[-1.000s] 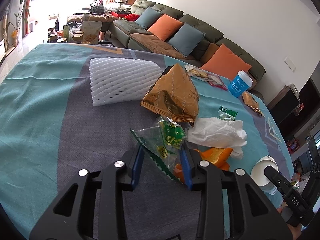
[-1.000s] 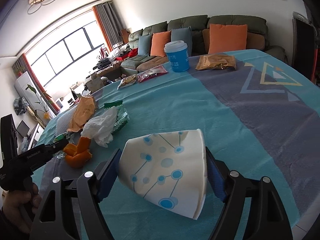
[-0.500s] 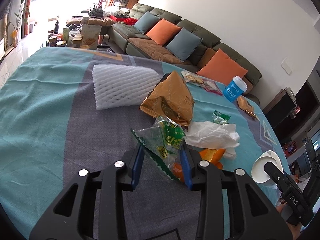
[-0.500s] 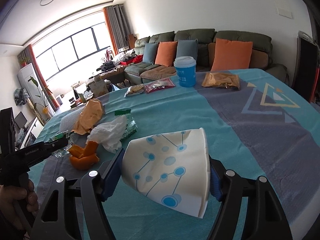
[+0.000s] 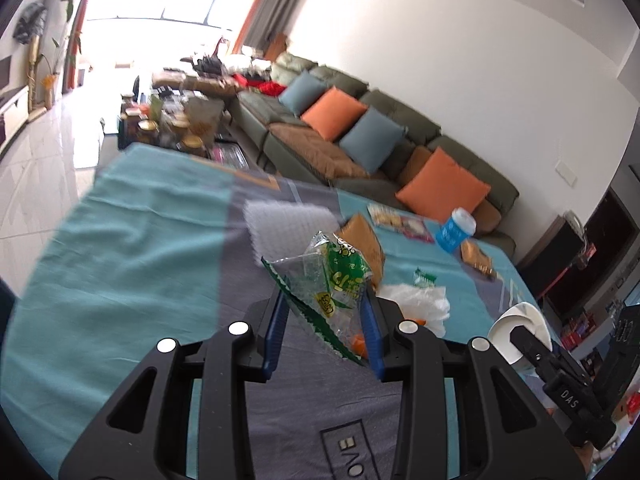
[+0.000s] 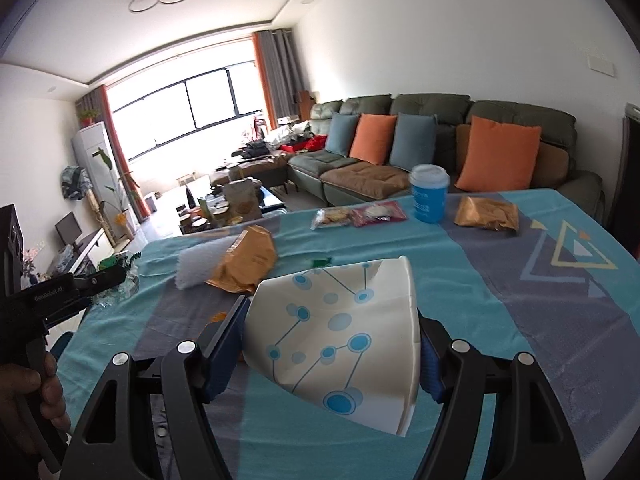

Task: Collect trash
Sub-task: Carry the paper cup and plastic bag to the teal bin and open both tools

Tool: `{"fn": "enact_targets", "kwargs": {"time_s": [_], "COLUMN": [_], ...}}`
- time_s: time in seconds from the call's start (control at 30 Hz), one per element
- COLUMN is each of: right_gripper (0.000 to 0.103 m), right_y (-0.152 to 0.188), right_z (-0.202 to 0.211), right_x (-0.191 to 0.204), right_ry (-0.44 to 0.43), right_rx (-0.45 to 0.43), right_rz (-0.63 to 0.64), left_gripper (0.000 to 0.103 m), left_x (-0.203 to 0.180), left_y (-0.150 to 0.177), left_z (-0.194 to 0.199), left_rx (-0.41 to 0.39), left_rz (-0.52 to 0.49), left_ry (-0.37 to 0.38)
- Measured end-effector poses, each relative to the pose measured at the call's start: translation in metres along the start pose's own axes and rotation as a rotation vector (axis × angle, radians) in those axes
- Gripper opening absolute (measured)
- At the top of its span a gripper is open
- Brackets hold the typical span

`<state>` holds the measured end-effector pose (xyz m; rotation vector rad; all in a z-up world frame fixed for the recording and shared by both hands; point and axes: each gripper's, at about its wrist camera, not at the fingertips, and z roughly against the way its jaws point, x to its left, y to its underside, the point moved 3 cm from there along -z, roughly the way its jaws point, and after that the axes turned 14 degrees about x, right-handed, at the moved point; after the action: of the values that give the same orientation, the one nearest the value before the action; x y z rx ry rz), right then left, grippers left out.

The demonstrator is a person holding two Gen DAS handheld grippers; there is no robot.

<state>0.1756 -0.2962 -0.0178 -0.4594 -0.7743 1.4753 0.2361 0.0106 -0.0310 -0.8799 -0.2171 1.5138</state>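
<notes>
1. Left gripper [image 5: 326,322] is clamped on a clear green-printed wrapper [image 5: 324,280], sitting center frame, lifted off the tablecloth [image 5: 120,280].
2. Right gripper [image 6: 330,344] is squeezing a crushed paper cup [image 6: 340,336], white with blue dots, lower center.
3. Rest of the trash is mid-frame: brown snack bag [image 6: 248,264], white tissue [image 5: 416,300], orange peel [image 5: 358,344].

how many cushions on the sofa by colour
orange cushions: 3
blue cushions: 2
total: 5
</notes>
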Motion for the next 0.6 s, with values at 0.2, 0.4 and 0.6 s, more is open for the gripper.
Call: {"fn": "enact_targets", "kwargs": {"time_s": [0.2, 0.4, 0.6], "right_gripper": [0.07, 0.07, 0.07], "right_y": [-0.007, -0.012, -0.013], "right_z": [0.01, 0.016, 0.02], "right_x": [0.04, 0.093, 0.155], "right_ry": [-0.066, -0.158, -0.261], "right_rx": [-0.04, -0.062, -0.076], "right_rz": [0.083, 0.183, 0.292], "left_gripper": [0.034, 0.034, 0.034], "left_x": [0.022, 0.061, 0.113], "left_y": [0.003, 0.015, 0.038], "left_z": [0.063, 0.12, 0.182], "left_rx": [-0.109, -0.189, -0.264], "left_rz": [0.012, 0.073, 0.166], "left_ry": [-0.051, -0.128, -0.237]}}
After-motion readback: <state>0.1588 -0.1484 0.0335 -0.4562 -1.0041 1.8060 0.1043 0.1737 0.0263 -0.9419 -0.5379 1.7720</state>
